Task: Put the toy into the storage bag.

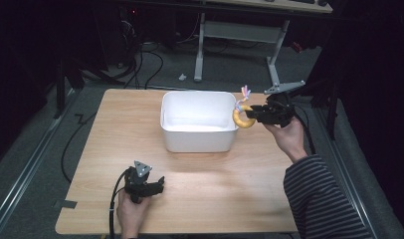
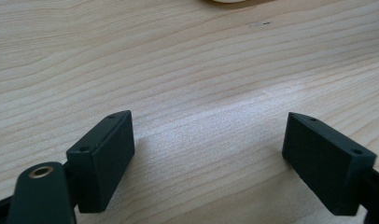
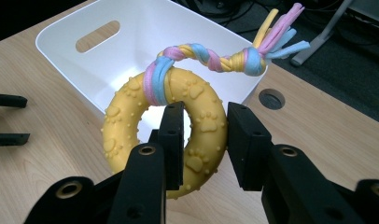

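Observation:
A yellow rubber ring toy (image 3: 131, 130) with paw prints and a braided pink, blue and yellow rope tail (image 3: 271, 42) hangs in my right gripper (image 3: 204, 140), whose jaws are shut on the ring's band. In the high view the ring toy (image 1: 243, 119) sits just off the right rim of the white tub (image 1: 199, 142), held up by the right gripper (image 1: 257, 113). My left gripper (image 1: 157, 186) rests low over the wooden table near the front edge; in the left gripper view the left gripper (image 2: 208, 149) stands open with bare wood between its jaws.
The white tub (image 3: 57, 37) has a handle slot in its far wall and looks empty. A round cable hole (image 3: 271, 99) is set in the tabletop beside it. A desk frame (image 1: 274, 64) and cables stand on the floor beyond the table.

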`<state>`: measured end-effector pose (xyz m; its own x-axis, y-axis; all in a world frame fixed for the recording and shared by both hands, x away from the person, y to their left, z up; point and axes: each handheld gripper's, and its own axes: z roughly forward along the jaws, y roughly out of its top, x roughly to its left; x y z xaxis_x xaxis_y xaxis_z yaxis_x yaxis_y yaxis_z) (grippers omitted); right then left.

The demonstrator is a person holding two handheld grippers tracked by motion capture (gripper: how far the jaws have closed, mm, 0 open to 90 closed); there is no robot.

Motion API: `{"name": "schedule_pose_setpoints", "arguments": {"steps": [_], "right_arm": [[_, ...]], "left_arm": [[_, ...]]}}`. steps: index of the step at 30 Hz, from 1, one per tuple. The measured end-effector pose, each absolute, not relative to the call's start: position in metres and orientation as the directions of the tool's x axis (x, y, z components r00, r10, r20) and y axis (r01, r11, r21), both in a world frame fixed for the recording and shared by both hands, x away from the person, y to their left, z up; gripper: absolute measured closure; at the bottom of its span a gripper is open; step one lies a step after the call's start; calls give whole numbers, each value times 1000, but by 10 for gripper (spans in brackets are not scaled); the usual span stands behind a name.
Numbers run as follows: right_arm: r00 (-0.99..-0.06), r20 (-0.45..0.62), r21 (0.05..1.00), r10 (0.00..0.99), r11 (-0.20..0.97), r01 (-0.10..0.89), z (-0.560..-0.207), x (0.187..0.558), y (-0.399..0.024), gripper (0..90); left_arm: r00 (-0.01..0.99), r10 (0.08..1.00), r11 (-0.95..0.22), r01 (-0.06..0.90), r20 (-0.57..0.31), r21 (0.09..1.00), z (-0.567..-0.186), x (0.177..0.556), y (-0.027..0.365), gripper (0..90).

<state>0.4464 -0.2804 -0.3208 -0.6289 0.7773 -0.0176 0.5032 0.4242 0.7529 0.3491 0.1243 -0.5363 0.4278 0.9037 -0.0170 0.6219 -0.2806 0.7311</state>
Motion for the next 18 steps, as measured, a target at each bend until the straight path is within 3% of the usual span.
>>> {"name": "schedule_pose_setpoints", "arguments": {"steps": [18], "right_arm": [[-629, -18, 732, 777, 439, 521, -333, 470, -252, 686]], "left_arm": [[428, 904, -280, 622, -17, 731, -536, 349, 124, 171]]}}
